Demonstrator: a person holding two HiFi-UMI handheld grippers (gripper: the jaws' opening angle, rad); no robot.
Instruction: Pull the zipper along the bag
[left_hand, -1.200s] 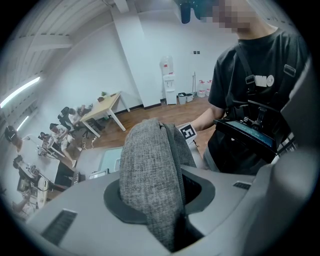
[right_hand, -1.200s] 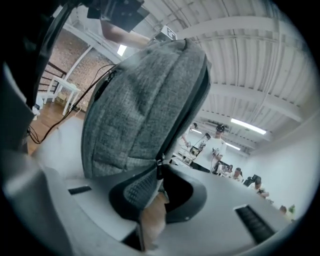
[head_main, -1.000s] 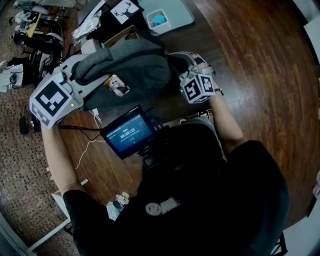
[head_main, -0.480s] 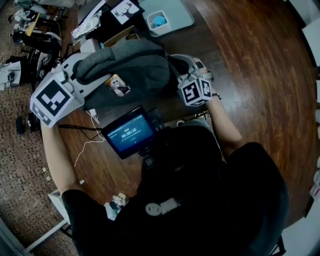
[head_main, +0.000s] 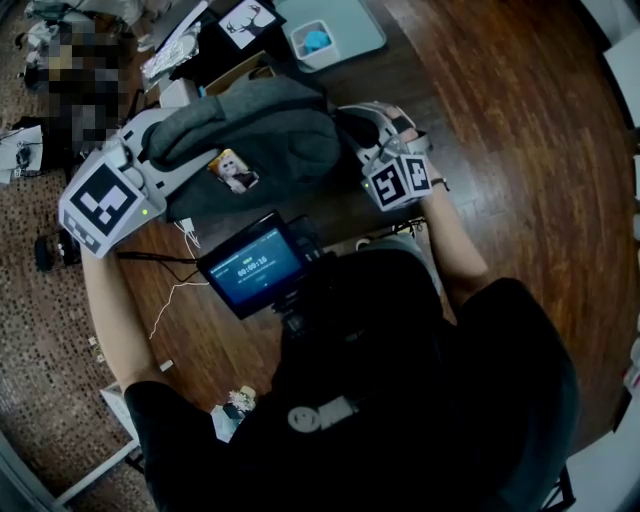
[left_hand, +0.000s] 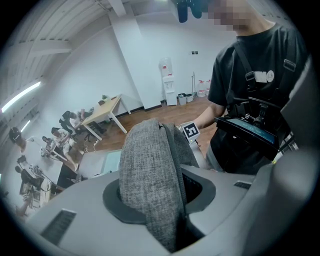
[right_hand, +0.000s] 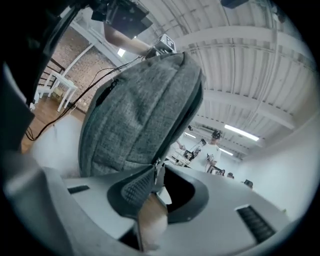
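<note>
Item: grey bag (head_main: 262, 135), by the tabletop (head_main: 480, 120) left edge | Left tongs (left_hand: 162, 200): clamped on the bag's end fabric | Right tongs (right_hand: 157, 192): just been opening, now apart, tan zipper pull (right_hand: 150, 220) loose between them; likely a regrip, zip unfinished | Pull shows only in the right gripper view; the head view hides it.

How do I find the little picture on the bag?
Find the dark wooden table, then the big grey bag. On the bag's near side, above the lit screen, is a little picture: the only bright, colourful patch on that grey cloth.
</note>
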